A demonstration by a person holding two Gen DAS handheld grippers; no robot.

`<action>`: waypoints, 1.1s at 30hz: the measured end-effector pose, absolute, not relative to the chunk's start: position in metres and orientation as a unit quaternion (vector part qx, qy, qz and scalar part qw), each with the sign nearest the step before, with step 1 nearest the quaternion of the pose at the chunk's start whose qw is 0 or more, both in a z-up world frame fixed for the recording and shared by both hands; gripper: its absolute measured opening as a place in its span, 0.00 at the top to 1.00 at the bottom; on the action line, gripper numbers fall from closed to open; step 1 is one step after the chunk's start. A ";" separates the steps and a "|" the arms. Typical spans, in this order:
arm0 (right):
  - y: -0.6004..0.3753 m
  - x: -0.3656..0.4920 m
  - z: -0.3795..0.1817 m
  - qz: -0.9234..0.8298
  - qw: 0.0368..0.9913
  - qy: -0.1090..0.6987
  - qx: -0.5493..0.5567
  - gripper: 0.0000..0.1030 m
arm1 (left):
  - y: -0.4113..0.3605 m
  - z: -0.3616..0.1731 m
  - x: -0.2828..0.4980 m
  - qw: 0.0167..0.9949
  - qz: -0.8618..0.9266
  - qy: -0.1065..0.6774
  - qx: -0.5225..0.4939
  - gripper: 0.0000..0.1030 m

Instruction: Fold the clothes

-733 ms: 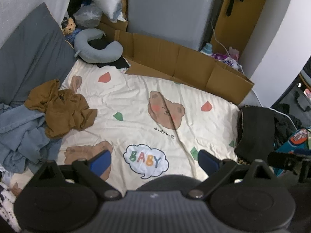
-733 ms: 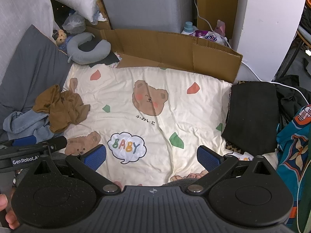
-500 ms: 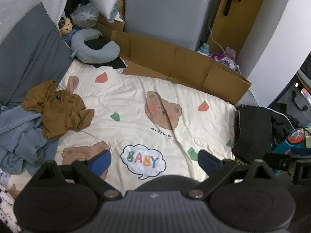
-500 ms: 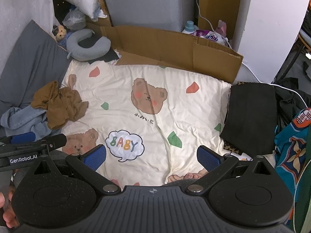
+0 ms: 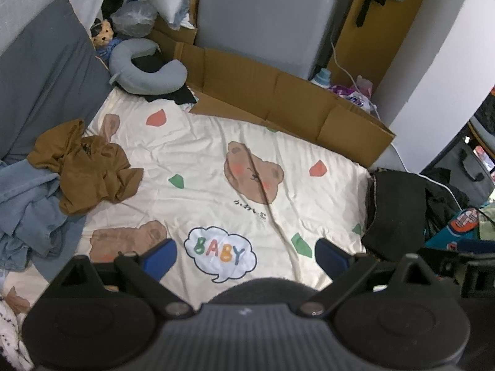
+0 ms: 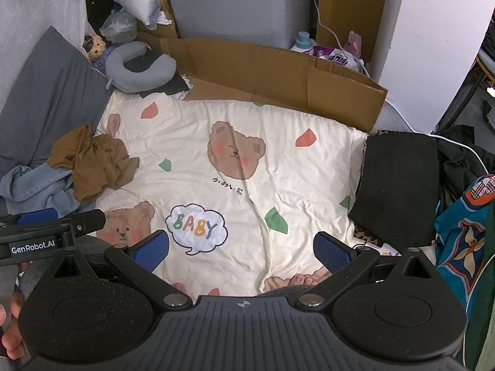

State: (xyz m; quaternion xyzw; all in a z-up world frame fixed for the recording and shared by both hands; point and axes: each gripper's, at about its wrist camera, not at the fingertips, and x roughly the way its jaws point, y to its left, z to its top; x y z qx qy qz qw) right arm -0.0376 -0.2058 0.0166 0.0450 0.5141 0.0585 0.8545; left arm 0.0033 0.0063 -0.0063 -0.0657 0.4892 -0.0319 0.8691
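a cream blanket (image 5: 198, 167) printed with bears and a "baby" cloud covers the bed, most of its middle bare. at its left edge a crumpled brown garment (image 5: 89, 170) lies partly on a heap of blue clothes (image 5: 27, 207), against a grey pillow (image 5: 40, 77). a folded black garment (image 6: 399, 185) sits on the right edge, with patterned teal cloth (image 6: 458, 235) beyond it. a flattened cardboard box (image 5: 278, 95) lines the far edge, a grey neck pillow (image 5: 145, 71) in the far left corner, a grey cabinet (image 5: 263, 12) and white wall (image 6: 433, 46) behind. the left gripper (image 5: 246, 252) and right gripper (image 6: 241, 247) both hover over the near edge, jaws spread wide with nothing between them.
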 end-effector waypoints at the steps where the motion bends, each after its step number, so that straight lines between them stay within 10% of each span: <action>1: -0.201 -0.035 0.019 0.058 0.854 0.515 0.045 0.01 | 0.006 -0.006 0.003 0.869 -0.031 0.489 -0.065 0.06; 33: -0.195 -0.044 0.027 0.037 0.864 0.502 0.019 0.01 | 0.004 -0.004 0.006 0.867 -0.014 0.495 -0.061 0.05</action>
